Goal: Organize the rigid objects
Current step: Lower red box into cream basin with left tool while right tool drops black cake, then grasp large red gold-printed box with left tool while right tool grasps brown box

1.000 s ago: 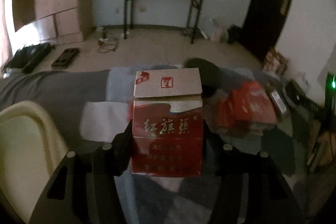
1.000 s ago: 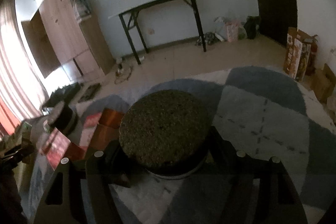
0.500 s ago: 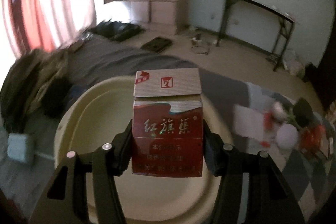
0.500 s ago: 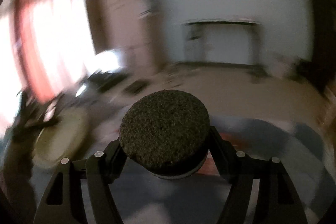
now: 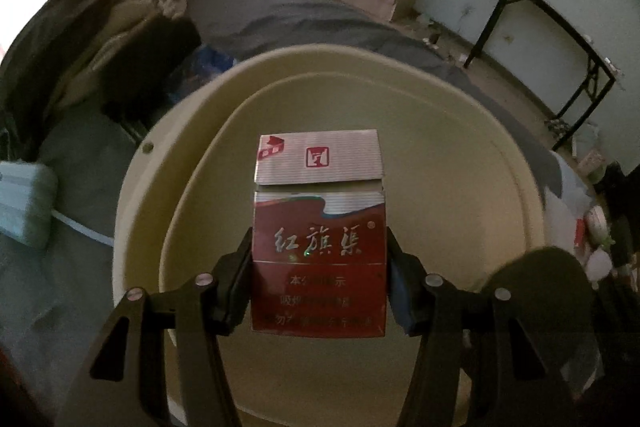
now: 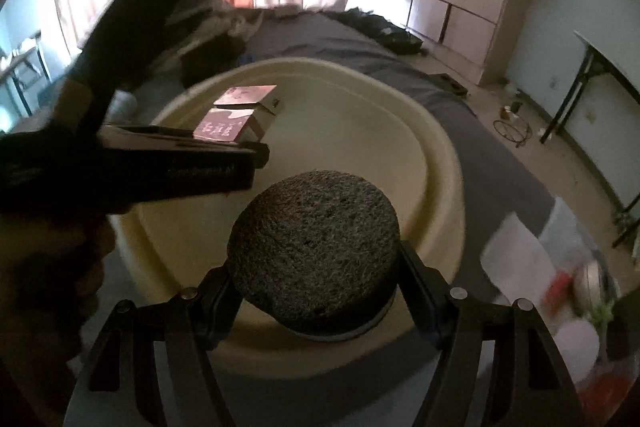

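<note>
My left gripper (image 5: 320,291) is shut on a red cigarette pack (image 5: 319,259) with its silver lid flipped open, held above the inside of a cream plastic basin (image 5: 516,163). My right gripper (image 6: 316,291) is shut on a round dark tin (image 6: 314,251) with a speckled grey top, held over the near rim of the same basin (image 6: 440,155). In the right wrist view the left gripper (image 6: 240,151) with the pack (image 6: 236,121) reaches in from the left, over the basin.
The basin sits on a bed with a dark grey sheet (image 5: 304,15). Piled clothes (image 5: 100,23) lie beyond it and a pale box with a cable (image 5: 24,203) lies left. Loose small objects (image 6: 580,311) lie at right. A black folding table (image 5: 560,35) stands by the wall.
Both grippers swung left from the patterned blanket to the basin, carrying their objects. The pack now hangs over the basin's inside, and the tin is over its near rim.
</note>
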`<state>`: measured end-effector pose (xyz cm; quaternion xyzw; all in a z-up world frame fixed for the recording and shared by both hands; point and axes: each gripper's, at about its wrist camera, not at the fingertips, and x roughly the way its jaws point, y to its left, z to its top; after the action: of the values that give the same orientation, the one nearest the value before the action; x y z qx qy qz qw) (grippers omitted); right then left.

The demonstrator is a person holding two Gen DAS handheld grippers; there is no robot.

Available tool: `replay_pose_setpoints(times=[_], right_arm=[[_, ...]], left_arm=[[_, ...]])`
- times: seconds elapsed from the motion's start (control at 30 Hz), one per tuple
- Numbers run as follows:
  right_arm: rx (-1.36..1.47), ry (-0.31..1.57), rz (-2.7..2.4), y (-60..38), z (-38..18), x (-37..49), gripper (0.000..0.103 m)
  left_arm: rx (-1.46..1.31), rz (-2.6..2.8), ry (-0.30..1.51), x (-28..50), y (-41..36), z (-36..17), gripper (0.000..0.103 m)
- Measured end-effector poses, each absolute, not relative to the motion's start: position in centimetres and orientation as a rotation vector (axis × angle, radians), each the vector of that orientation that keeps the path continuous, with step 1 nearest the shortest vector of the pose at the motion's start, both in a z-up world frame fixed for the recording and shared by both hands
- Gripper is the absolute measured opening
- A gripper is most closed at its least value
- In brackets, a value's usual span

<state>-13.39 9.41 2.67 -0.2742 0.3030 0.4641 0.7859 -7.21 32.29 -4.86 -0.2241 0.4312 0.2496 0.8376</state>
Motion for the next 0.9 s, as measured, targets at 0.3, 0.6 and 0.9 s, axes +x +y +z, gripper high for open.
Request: replay_pose_setpoints(times=[0.3,0.6,0.9], right_arm=[[-0.699,0.676,1.065,16.3,-0.5,-10.9,0.068],[-0.479,0.598,1.043,11.0,5.2,-9.9,0.103],[-0.13,0.57,0.501,-12.0,11.3,-2.4,0.103]], left_arm=[[-0.61,0.567,0.844,-8.1,33.7,-5.3,0.074],[-0.585,0.331,0.624,-9.6,30.1,1.5,0.103],[-0.282,-0.138,0.698,-0.3,13.6,2.9,0.103]])
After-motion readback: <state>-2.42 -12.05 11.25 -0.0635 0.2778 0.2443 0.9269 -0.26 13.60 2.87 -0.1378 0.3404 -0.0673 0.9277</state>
